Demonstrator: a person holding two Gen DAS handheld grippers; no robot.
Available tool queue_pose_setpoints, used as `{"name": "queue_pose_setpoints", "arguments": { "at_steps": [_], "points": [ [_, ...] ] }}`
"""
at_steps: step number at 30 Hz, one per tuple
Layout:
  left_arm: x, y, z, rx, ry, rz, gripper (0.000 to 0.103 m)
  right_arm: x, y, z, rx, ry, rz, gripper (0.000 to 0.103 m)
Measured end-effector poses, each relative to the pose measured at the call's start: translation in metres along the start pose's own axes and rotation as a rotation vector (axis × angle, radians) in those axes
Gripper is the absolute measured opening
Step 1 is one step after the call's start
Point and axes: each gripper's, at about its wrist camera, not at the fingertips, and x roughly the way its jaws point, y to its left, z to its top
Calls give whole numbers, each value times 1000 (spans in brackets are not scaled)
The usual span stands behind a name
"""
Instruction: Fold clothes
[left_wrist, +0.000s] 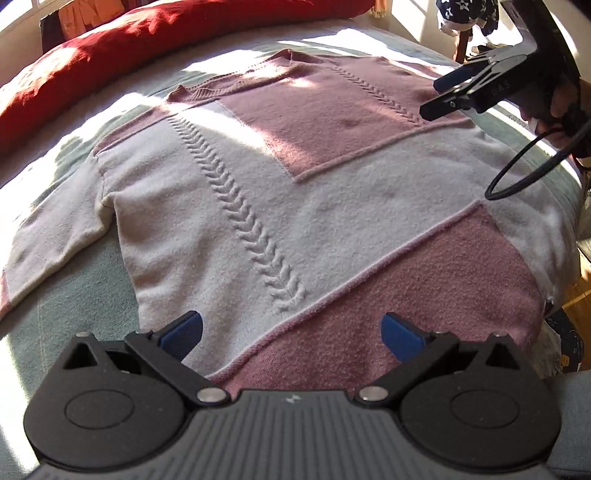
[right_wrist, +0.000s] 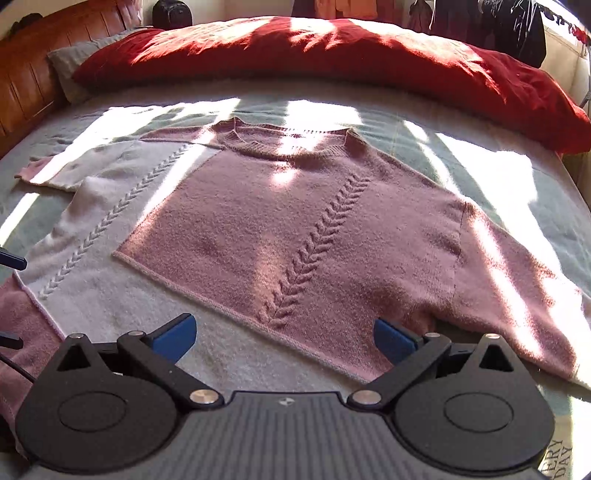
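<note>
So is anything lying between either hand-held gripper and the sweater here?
Nothing visible. The sweater lies flat on the bed, and both the left hand-held gripper and right hand-held gripper hover open right above it, with only knit fabric ahead.

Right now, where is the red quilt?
In the right wrist view, the rumpled red quilt stretches across the far side of the bed, beyond the pink-and-white knitted sweater's neckline.

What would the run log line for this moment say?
stage: pre-fold | sweater: flat on bed | left gripper: open, empty | right gripper: open, empty
</note>
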Motion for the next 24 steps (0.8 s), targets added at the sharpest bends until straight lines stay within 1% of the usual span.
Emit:
{"name": "queue_pose_setpoints", "arguments": {
  "at_steps": [2,3,6,9,10,12,13,15,17,19,22,24],
  "points": [
    [8,2,0,1,13,-5,102,21,3,20,-41,-26,-11,103],
    [12,4,0,1,20,-7,102,31,1,27,-47,-23,-21,103],
    [9,10,-11,-23,48,-5,102,51,-20,20,27,75,-66,103],
    [-4,13,-30,-54,78,7,102,34,-40,-4,121,87,-42,103],
    [-9,10,-31,-45,83,14,102,27,-41,-9,124,92,-42,103],
    [-18,3,-32,-25,90,24,102,12,-33,-13,100,106,-51,103],
    [-21,-1,-31,-10,66,8,102,4,-26,-13,84,110,-44,103],
    [-20,-13,-28,48,45,-30,102,-9,-10,-13,43,77,5,103],
    [-17,-23,-27,99,29,-68,102,-13,11,-14,-44,67,64,103],
    [-6,-26,-32,67,73,-108,102,-12,33,-19,-142,97,107,103],
    [-13,-29,-44,23,97,-103,102,-12,39,-45,-125,187,104,103],
    [-22,-29,-53,-9,132,-117,102,-14,43,-63,-115,242,98,103]
  ]
}}
